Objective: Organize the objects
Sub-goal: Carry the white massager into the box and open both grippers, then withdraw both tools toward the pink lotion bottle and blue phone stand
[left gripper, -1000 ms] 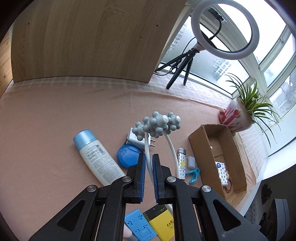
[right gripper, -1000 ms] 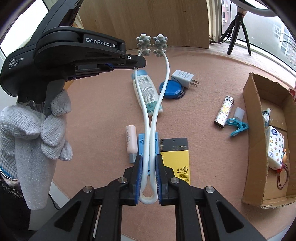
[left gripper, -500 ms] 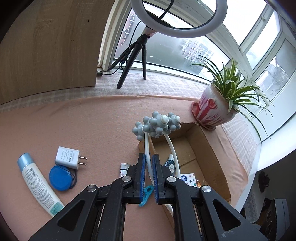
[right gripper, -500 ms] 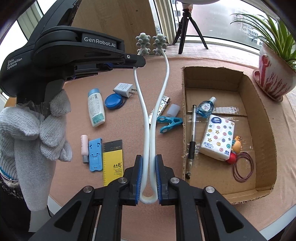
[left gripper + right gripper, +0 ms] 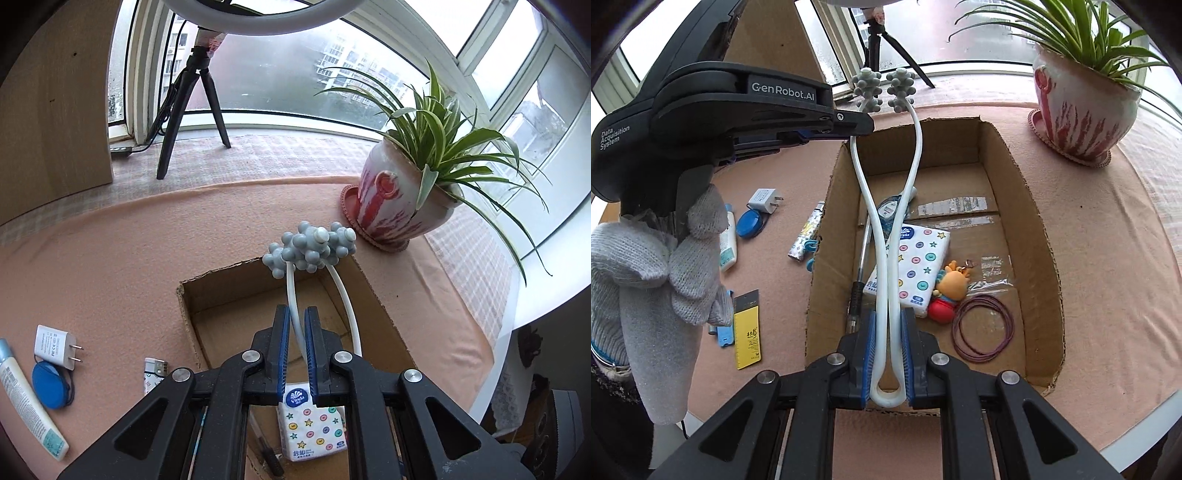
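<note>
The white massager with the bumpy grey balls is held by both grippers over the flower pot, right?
Not quite. Both grippers hold the massager, but the right wrist view shows it over the cardboard box, not the flower pot, which stands beside the box.

The cardboard box is raw brown corrugated paper, matt, with ragged edges and strips of shiny clear tape on its floor. Inside it lie a glossy plastic-wrapped tissue pack and thin rubber bands. Above the box, the massager has smooth white plastic arms and matt grey knobbed balls. Beside the box, the table wears a soft, felt-like peach cloth. The plant pot is glazed ceramic.
</note>
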Demonstrator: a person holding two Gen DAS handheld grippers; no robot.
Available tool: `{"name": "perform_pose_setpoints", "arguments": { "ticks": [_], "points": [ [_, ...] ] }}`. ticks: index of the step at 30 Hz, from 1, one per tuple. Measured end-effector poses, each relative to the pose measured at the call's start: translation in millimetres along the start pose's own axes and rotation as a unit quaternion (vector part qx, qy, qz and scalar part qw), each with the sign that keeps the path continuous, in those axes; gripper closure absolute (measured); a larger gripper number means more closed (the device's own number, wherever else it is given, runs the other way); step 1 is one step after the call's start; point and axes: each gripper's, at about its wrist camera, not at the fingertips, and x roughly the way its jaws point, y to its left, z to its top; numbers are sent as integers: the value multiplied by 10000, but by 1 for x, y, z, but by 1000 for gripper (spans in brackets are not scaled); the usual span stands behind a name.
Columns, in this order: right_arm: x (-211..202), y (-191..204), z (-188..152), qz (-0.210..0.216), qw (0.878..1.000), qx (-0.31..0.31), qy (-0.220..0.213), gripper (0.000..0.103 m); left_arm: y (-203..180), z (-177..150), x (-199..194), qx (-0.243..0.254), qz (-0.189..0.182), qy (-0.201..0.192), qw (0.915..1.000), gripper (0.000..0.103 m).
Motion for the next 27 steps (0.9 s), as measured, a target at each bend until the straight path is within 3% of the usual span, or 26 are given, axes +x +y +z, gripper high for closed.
{"name": "perform_pose_setpoints", "arguments": {
  "ticks": [1, 2, 4, 5, 6, 8, 19, 27],
  "points": [
    [-1, -4, 1, -37, 10000, 19, -42, 91, -3, 1, 2, -4, -2, 7, 10000, 74],
    [-2, -8, 3, -32, 9999, 49, -88, 90, -5, 2, 3, -3, 0, 21, 10000, 41],
    [-3, -17, 5, -5, 9998, 145, -151, 83, -8, 2, 1, 50, 58, -134, 9999, 20],
    [-4, -20, 6, -29, 9997, 181, -154, 75, -11, 2, 0, 120, 126, -168, 9997, 20],
    [-5, -23, 6, -67, 9995, 222, -204, 55, -12, 2, -1, 157, 195, -167, 9995, 20],
    [-9, -27, 6, -95, 9987, 283, -419, 41, -9, 1, -2, 135, 256, -155, 9995, 20],
    [-4, -31, 9, 21, 9979, 368, -537, 41, 21, -17, -15, -113, 494, -59, 9987, 20],
    [-3, -20, 11, 111, 9969, 376, -682, 41, 69, -42, -49, -470, 761, -73, 9960, 20]
  ]
}}
